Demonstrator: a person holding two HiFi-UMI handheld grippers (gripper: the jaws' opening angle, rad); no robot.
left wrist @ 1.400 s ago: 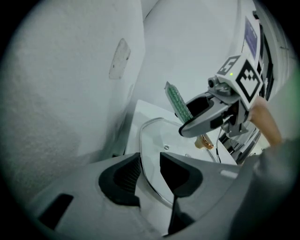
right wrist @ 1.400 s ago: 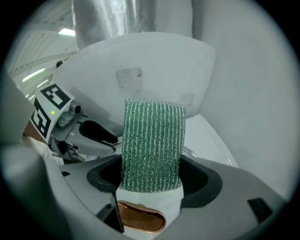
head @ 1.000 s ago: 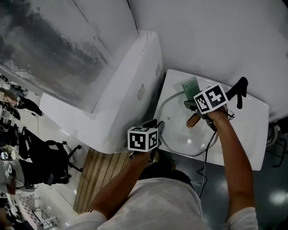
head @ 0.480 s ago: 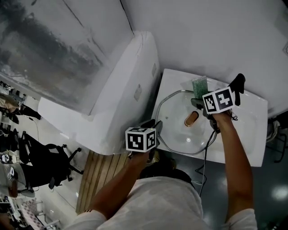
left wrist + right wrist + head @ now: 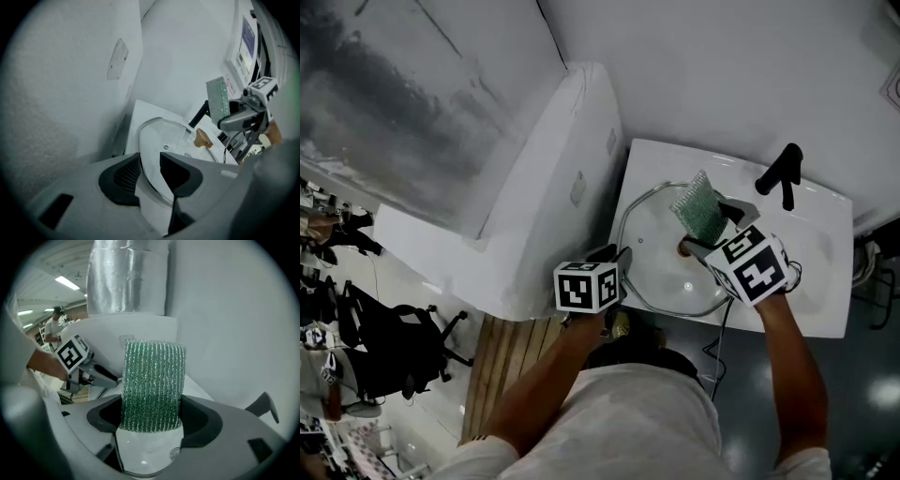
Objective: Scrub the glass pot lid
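Note:
The glass pot lid (image 5: 656, 267) lies in the white sink (image 5: 814, 281), its brown knob (image 5: 684, 248) near the middle. My left gripper (image 5: 619, 256) is shut on the lid's left rim; in the left gripper view the rim (image 5: 143, 164) runs between the two pads of the left gripper (image 5: 150, 171). My right gripper (image 5: 713, 234) is shut on a green scrub pad (image 5: 698, 208) that stands upright over the lid beside the knob. The right gripper view shows the scrub pad (image 5: 152, 385) pinched in the right gripper (image 5: 151, 420), with the lid (image 5: 145, 451) just beneath.
A black faucet (image 5: 783, 173) stands at the sink's far side. A tall white slab (image 5: 553, 187) leans along the sink's left edge. Wooden slats (image 5: 502, 366) and an office chair (image 5: 403, 337) are on the floor at left. A person (image 5: 54, 324) stands far off.
My right gripper has carried the scrub pad from the lid's far edge back toward me, to just beside the knob. The left gripper has kept its hold on the rim.

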